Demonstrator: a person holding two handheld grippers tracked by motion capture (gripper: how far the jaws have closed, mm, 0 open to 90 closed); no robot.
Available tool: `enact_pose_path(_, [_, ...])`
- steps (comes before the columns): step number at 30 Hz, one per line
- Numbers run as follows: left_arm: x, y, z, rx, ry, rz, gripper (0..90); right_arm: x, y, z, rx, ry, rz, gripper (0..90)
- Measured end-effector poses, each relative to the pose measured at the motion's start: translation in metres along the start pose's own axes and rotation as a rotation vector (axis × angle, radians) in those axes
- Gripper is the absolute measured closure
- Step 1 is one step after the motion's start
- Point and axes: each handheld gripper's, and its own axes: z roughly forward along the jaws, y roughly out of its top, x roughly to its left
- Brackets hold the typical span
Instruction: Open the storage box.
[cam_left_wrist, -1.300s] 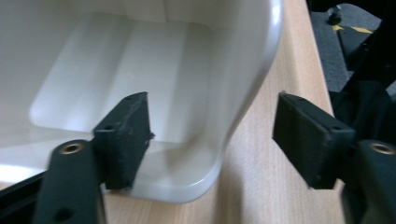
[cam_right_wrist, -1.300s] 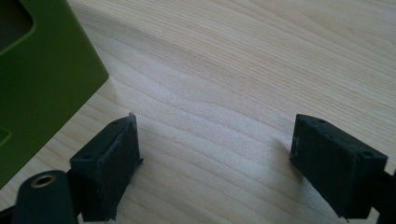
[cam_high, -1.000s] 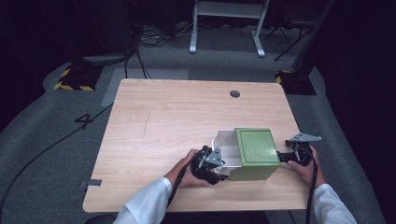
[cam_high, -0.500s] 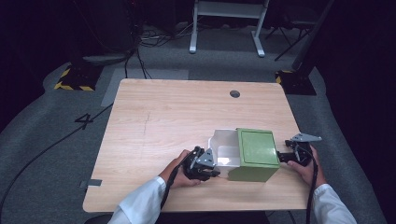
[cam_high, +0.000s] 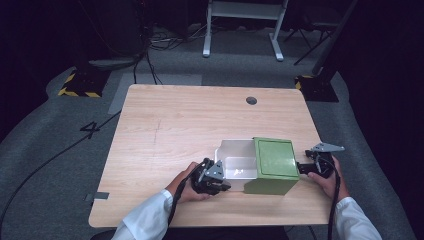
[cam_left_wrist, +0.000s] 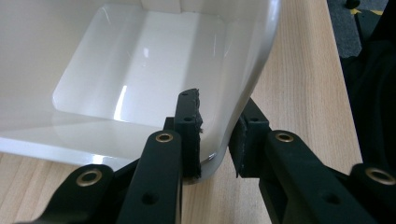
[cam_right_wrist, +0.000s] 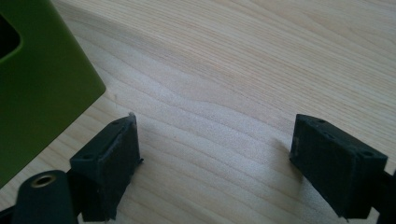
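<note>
White tray (cam_left_wrist: 140, 60) wall clamped by left tool (cam_left_wrist: 215, 140) (one pad inside); right tool (cam_right_wrist: 215, 154) wide apart, beside green box (cam_right_wrist: 37, 88).

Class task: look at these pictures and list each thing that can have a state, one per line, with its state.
White drawer: pulled partway out of the green box, empty.
Green box: upright on the table, drawer side open.
Left gripper: shut on the drawer's wall.
Right gripper: open, holding nothing, beside the box.

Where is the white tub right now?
In the high view the glossy white plastic tub sits on the near right part of the wooden table, sticking out of the green box, with the left claw pinching its wall.
</note>
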Motion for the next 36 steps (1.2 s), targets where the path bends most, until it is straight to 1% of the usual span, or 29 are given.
enact_pose_path(1, [0.001, -0.001, -0.001, 0.001, -0.002, 0.003, 75.2, 0.0, 0.0, 0.0, 0.0, 0.0, 0.0, 15.6])
enact_pose_path(3, [0.001, -0.002, -0.001, 0.001, -0.005, -0.004, 75.1, 0.0, 0.0, 0.0, 0.0, 0.0, 0.0, 15.5])
enact_pose_path(6, [0.002, -0.002, -0.002, 0.003, -0.007, 0.002, 75.1, 0.0, 0.0, 0.0, 0.0, 0.0, 0.0, 15.6])
enact_pose_path(12, [0.002, -0.005, -0.004, 0.006, -0.007, -0.006, 75.0, 0.0, 0.0, 0.0, 0.0, 0.0, 0.0, 15.5])
enact_pose_path(16, [0.002, -0.008, -0.007, 0.004, 0.006, -0.009, 74.2, 0.0, 0.0, 0.0, 0.0, 0.0, 0.0, 15.5])
enact_pose_path(20, [0.002, -0.009, -0.008, 0.009, 0.005, -0.014, 74.1, 0.0, 0.0, 0.0, 0.0, 0.0, 0.0, 15.6])
enact_pose_path(22, [0.001, -0.009, -0.009, 0.013, 0.007, -0.009, 74.3, 0.0, 0.0, 0.0, 0.0, 0.0, 0.0, 15.5])
enact_pose_path(27, [0.002, -0.011, -0.01, 0.009, 0.004, -0.009, 74.5, 0.0, 0.0, 0.0, 0.0, 0.0, 0.0, 15.5])
enact_pose_path(30, [0.003, -0.011, -0.009, 0.007, -0.006, -0.01, 71.2, 0.0, 0.0, 0.0, 0.0, 0.0, 0.0, 15.5])
enact_pose_path(33, [0.001, -0.011, -0.009, 0.016, -0.004, -0.003, 71.7, 0.0, 0.0, 0.0, 0.0, 0.001, 0.0, 15.6])
enact_pose_path(34, [0.001, -0.011, -0.01, 0.02, 0.0, -0.004, 72.4, 0.0, 0.0, 0.0, 0.0, 0.0, -0.002, 15.5])
enact_pose_path(36, [0.001, -0.013, -0.011, 0.013, 0.0, -0.012, 72.2, 0.0, 0.0, 0.0, 0.0, 0.0, -0.001, 15.5])
